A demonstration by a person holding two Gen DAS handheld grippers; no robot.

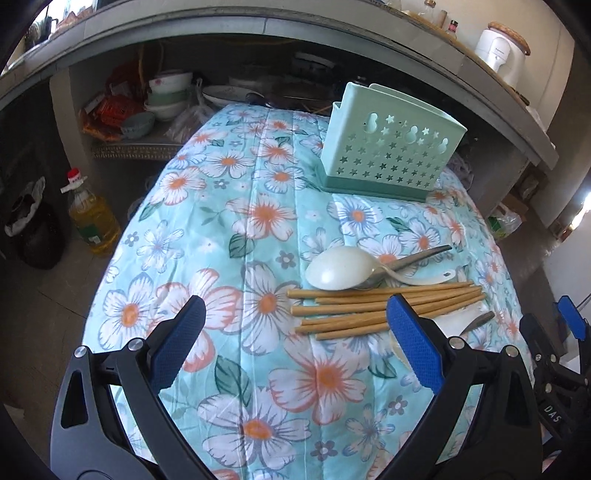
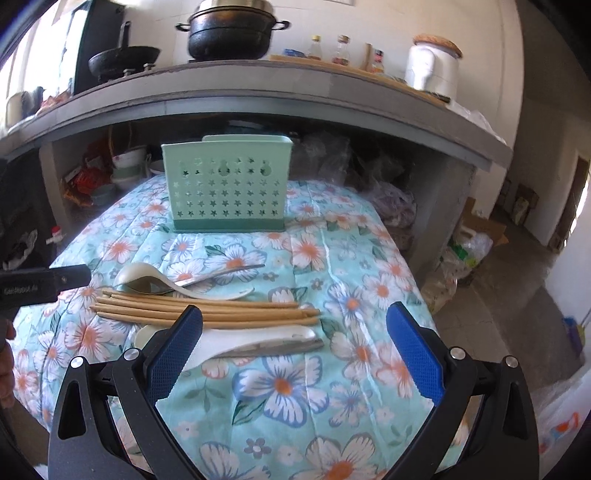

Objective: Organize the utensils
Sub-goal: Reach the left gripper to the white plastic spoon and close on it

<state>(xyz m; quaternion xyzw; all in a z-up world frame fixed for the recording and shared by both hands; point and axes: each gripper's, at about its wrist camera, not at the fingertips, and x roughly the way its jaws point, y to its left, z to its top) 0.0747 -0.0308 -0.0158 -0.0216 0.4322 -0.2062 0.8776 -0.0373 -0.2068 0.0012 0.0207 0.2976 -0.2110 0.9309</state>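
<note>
A mint-green utensil holder [image 1: 388, 147] [image 2: 225, 188] with star-shaped holes stands upright at the far side of the flowered table [image 1: 258, 229] [image 2: 332, 258]. In front of it lie several wooden chopsticks [image 1: 380, 306] [image 2: 207, 310], a white ladle spoon [image 1: 340, 267] [image 2: 147, 277] resting on a metal spoon [image 1: 417, 260] [image 2: 221, 275], and a second white spoon [image 2: 258, 339] with a metal utensil [image 2: 273, 347] beside it. My left gripper [image 1: 295, 321] hovers open just left of the chopstick ends. My right gripper [image 2: 295, 325] is open above the nearer white spoon.
A concrete counter overhangs the table's far end, with bowls [image 1: 166, 96] and bags stored beneath. An oil bottle [image 1: 92, 214] stands on the floor to the left. A black pot [image 2: 229, 33], pan and jars sit on the counter. Bags [image 2: 461, 254] lie on the floor at right.
</note>
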